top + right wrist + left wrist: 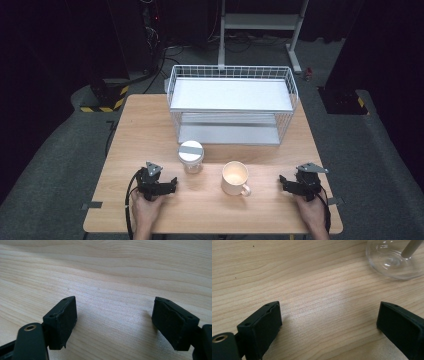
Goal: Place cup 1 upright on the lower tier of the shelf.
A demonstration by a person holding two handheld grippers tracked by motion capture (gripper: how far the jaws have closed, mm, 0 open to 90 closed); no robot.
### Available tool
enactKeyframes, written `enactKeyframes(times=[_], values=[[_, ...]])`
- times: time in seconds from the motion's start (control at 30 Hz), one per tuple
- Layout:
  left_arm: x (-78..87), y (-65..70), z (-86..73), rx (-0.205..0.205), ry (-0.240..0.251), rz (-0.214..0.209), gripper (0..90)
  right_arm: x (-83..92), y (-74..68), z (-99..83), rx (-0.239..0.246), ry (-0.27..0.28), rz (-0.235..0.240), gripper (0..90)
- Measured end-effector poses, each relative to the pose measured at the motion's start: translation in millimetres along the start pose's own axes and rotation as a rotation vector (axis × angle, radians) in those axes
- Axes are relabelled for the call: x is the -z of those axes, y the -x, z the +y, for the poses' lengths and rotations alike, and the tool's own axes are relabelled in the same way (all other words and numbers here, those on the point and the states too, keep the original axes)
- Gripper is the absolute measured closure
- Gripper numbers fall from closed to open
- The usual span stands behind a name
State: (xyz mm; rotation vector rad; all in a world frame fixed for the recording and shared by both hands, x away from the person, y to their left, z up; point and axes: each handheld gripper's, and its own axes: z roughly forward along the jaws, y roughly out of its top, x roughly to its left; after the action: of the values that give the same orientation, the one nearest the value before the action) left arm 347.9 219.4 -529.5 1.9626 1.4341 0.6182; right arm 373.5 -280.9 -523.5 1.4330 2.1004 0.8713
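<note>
I judge I'm at the start: both sets of fingers rest spread wide on the counter point(150, 125), holding nothing. The lidded glass jar point(191, 156) sits just beyond my left gripper point(172, 182); contents unclear. The mug point(235, 178) between the grippers looks empty. Next, the left gripper reaches forward for the jar; the right gripper point(283, 181) waits.

One glass jar point(191, 156) with a grey lid and one cream mug point(235, 178) stand just in front of one white wire rack point(231, 104). Two claws, the left claw point(172, 183) and the right claw point(283, 181), rest nearer than the rack, on one wooden surface point(145, 130).
</note>
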Motion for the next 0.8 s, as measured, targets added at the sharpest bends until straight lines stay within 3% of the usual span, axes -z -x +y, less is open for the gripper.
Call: enactKeyframes(times=[0.43,0.57,0.8], values=[[-0.1,0.4,0.0,0.015,0.005,-0.001,7.2,0.0,0.0,0.0,0.0,0.0,0.0,20.5],[-0.5,2.0,0.5,0.033,0.007,0.017,8.2,0.0,-0.2,0.0,-0.002,0.0,0.0,20.5],[0.6,1.4,-0.2,0.025,0.01,0.015,9.6,0.0,0.0,0.0,0.0,0.0,0.0,20.6]])
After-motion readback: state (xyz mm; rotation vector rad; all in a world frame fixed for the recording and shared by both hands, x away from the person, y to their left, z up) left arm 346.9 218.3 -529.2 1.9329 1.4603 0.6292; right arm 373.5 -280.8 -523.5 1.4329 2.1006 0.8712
